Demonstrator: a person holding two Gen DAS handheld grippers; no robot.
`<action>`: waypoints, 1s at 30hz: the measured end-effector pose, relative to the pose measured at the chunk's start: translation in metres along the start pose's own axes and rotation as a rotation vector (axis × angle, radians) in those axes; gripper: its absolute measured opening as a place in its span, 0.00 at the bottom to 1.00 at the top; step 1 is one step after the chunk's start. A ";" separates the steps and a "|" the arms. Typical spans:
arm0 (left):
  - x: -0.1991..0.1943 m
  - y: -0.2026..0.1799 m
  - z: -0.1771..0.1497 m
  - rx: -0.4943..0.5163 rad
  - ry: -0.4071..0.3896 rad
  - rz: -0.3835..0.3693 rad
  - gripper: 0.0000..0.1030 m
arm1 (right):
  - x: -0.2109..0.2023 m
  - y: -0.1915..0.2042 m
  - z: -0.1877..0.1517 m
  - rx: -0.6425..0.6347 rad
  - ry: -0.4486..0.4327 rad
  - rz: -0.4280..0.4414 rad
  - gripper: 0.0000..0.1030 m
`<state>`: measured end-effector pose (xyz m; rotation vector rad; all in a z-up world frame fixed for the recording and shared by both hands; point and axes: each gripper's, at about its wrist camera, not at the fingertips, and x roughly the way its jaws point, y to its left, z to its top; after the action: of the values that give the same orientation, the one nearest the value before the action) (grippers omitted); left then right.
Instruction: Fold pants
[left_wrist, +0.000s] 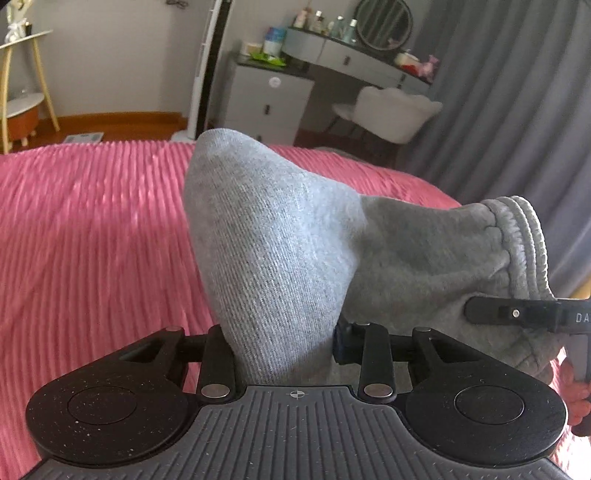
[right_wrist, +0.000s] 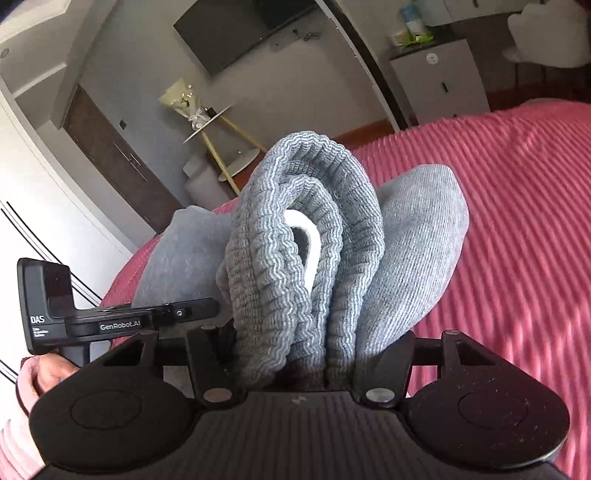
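The grey sweatpants (left_wrist: 273, 240) are held up above the pink bed. My left gripper (left_wrist: 282, 354) is shut on a bunched grey fold of the pants; its fingertips are buried in the cloth. The ribbed waistband (left_wrist: 524, 240) hangs at the right, next to the other gripper's body (left_wrist: 517, 314). In the right wrist view my right gripper (right_wrist: 295, 365) is shut on the bunched elastic waistband (right_wrist: 295, 229), which stands up between the jaws, with a white drawstring loop (right_wrist: 310, 240) inside. The left gripper's body (right_wrist: 110, 321) shows at the left.
A pink ribbed bedspread (left_wrist: 92, 221) lies beneath both grippers. Beyond it are a white drawer unit (left_wrist: 266, 99), a dressing table with a round mirror (left_wrist: 384, 22), a white chair (left_wrist: 391, 110), grey curtains (left_wrist: 517, 110) and a small stand (left_wrist: 22, 92).
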<state>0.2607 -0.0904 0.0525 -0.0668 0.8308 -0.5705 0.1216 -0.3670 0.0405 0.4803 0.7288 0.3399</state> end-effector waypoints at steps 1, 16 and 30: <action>0.010 0.001 0.003 0.004 0.003 0.017 0.35 | 0.006 -0.004 0.007 -0.002 -0.002 -0.018 0.56; 0.009 0.014 -0.036 0.117 -0.188 0.496 0.93 | 0.020 -0.062 -0.001 0.063 -0.011 -0.320 0.95; 0.001 -0.008 -0.084 0.104 -0.080 0.536 0.95 | 0.030 -0.022 -0.036 -0.105 -0.033 -0.559 0.95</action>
<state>0.1978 -0.0846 -0.0035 0.2225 0.7011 -0.1037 0.1201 -0.3615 -0.0112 0.1679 0.7770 -0.1523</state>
